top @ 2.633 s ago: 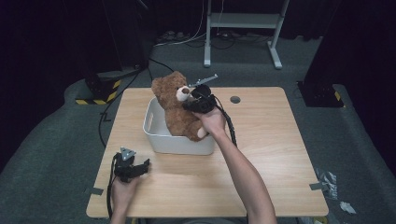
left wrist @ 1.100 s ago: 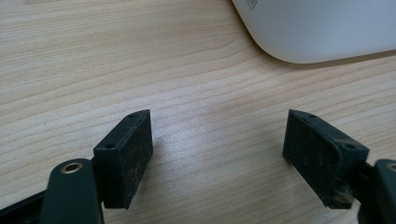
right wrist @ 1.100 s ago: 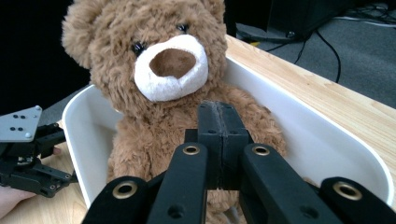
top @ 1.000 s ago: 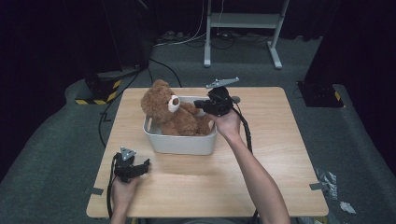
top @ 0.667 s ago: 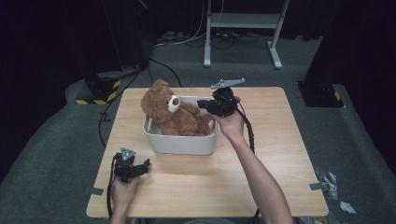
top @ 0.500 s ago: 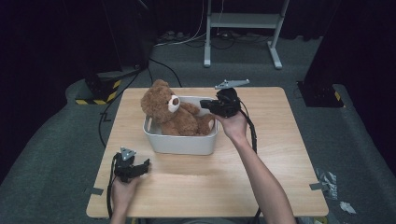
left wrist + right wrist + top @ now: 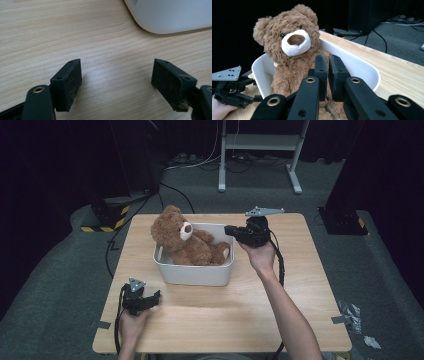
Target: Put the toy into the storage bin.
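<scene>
A brown teddy bear [image 7: 185, 242] [image 7: 292, 45] sits in a white bin [image 7: 192, 272] [image 7: 362, 67] at the table's middle, its head over the left rim. My right gripper [image 7: 227, 230] [image 7: 328, 58] hovers at the bin's right rim and points at the bear. Its jaws have just been opening: a narrow gap shows, with nothing between them and no contact with the bear. My left gripper [image 7: 156, 296] [image 7: 116, 75] rests low over the wood near the front left, open and empty, with the bin's corner [image 7: 170, 17] just ahead.
The wooden table [image 7: 240, 310] has bare surface in front of and to the right of the bin. Cables and a metal stand [image 7: 260, 150] lie on the dark floor behind. The left gripper [image 7: 229, 90] appears beyond the bin in the right gripper view.
The bear went from being held upright over the bin to sitting inside it. My right gripper drew back to the right, off the bear. The left hand stayed put.
</scene>
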